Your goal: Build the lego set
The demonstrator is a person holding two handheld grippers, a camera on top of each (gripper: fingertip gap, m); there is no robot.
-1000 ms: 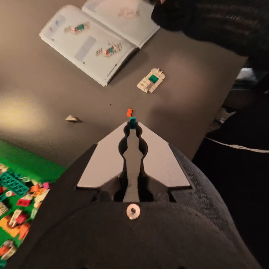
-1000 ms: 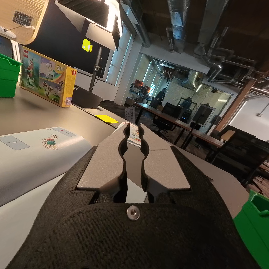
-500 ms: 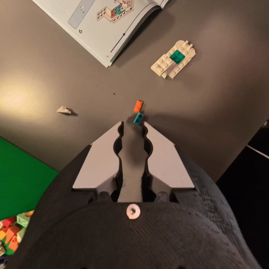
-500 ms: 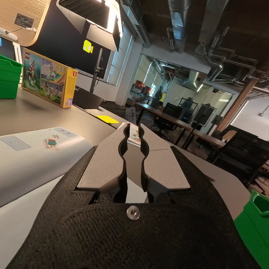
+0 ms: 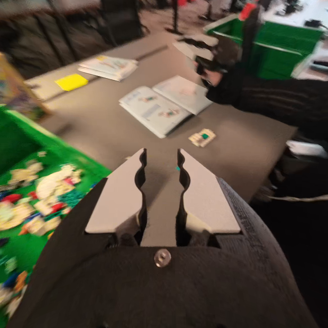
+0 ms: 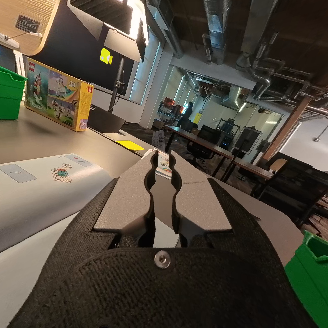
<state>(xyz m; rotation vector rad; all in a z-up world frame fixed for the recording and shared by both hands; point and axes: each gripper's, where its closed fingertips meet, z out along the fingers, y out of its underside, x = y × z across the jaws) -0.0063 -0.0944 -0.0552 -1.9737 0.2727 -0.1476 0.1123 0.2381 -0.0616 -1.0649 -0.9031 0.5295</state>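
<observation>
Left tool [image 5: 161,152] lifted, widened, teal brick [image 5: 177,168] beneath it

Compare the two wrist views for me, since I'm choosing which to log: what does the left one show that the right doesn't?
Only the left wrist view shows the open left gripper, the green bin of loose bricks and the small cream-and-teal build on the table. Only the right wrist view shows the set's box and the right gripper, slightly open and empty. Both show the open instruction booklet and the yellow note.
</observation>
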